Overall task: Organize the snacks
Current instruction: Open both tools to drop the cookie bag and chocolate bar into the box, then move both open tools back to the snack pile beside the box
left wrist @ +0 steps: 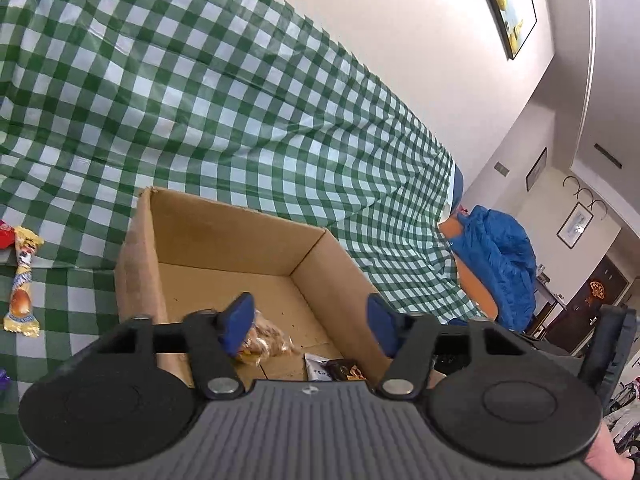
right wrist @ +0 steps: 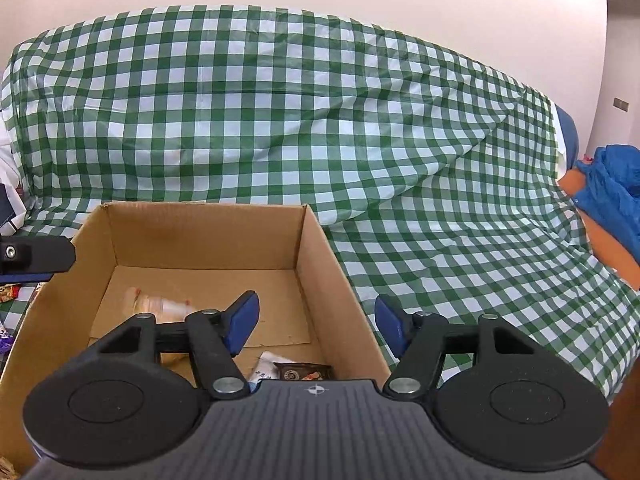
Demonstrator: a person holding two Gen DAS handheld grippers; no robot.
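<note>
The left tongs stand apart with nothing between the blue pads, poised over the open cardboard box. The right tongs likewise stand apart and empty, straddling the right wall of the same cardboard box.

The box rests on a surface draped in a green-and-white checked cloth; the surface beneath is covered, so it may be a sofa or a bed.

Contents of the box:
- a clear-wrapped snack on the floor toward the left side;
- a dark snack packet and a white packet at the near edge, touching each other.

Outside the box, a gold-wrapped candy lies on the cloth, well to the left of the box.

A blue jacket lies beyond the cloth's right edge.
</note>
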